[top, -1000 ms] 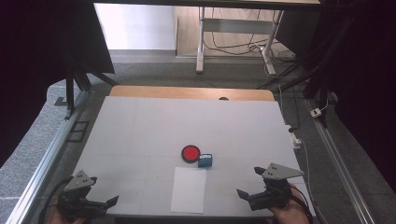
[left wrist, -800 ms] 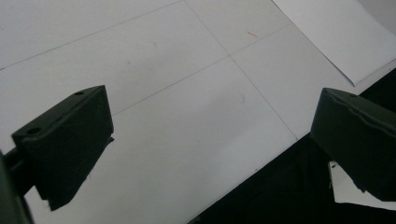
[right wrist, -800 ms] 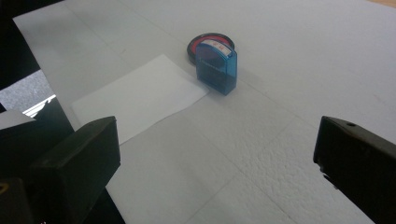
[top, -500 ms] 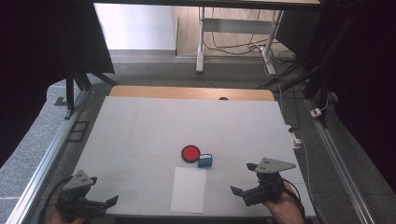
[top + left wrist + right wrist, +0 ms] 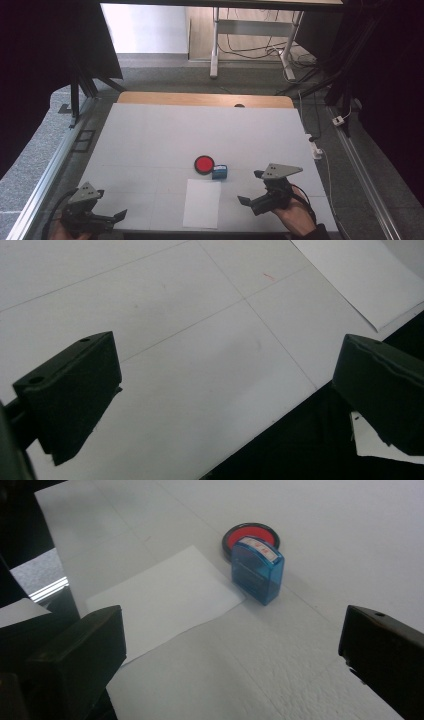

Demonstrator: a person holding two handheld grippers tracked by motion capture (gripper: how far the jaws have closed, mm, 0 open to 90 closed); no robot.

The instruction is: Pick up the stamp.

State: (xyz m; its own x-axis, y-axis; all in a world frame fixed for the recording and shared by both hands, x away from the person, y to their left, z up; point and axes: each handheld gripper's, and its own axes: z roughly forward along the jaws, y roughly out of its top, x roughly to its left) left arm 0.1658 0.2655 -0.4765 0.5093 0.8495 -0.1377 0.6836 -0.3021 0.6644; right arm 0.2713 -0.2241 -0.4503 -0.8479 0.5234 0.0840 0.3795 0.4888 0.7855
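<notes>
Right tongs [image 5: 248, 195] (spread, empty) hover near blue stamp [image 5: 257, 569]; left tongs [image 5: 111, 217] spread at table edge [image 5: 165, 232].

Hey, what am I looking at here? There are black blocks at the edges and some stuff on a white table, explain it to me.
A person sits at a white table holding a hand-held claw tool in each hand. The high view looks down from above: the left claw sits at the near left corner, the right claw near the middle. The other two pictures come from cameras riding on each claw; the black blocks are its two jaws. Both claws are open and hold nothing. On the table lie a sheet of white paper, a round red ink pad and a small blue stamp beside it.
</notes>
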